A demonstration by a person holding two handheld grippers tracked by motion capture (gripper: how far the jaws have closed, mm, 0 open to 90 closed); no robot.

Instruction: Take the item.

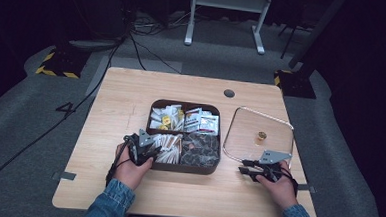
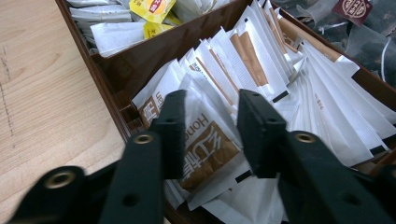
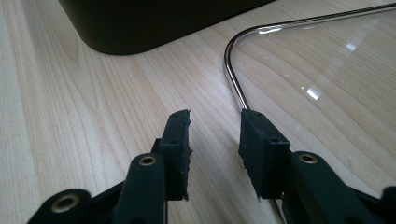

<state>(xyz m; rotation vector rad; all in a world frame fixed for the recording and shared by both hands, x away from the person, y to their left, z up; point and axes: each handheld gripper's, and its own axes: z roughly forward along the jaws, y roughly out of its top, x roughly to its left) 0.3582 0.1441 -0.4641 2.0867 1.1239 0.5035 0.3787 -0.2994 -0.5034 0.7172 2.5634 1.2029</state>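
A dark brown box (image 1: 184, 168) with compartments sits mid-table, holding tea bags and sachets. My left gripper (image 1: 150, 153) reaches into its front left compartment. In the left gripper view the left gripper (image 2: 212, 100) has its jaws on either side of a white and brown sachet (image 2: 208, 149) among several standing ones, and both pads touch its edges. My right gripper (image 1: 247, 167) rests low on the table to the right of the box. Its jaws (image 3: 215, 116) stand apart with only bare wood between them, beside the rim of a glass lid (image 3: 327, 70).
The glass lid (image 1: 245, 131) with a gold knob (image 1: 261, 137) lies flat to the right of the box. The back compartments hold yellow and white tea packets (image 2: 144, 9), and the front right one dark bags (image 1: 201, 149). The box's corner (image 3: 140, 23) lies ahead of the right gripper.
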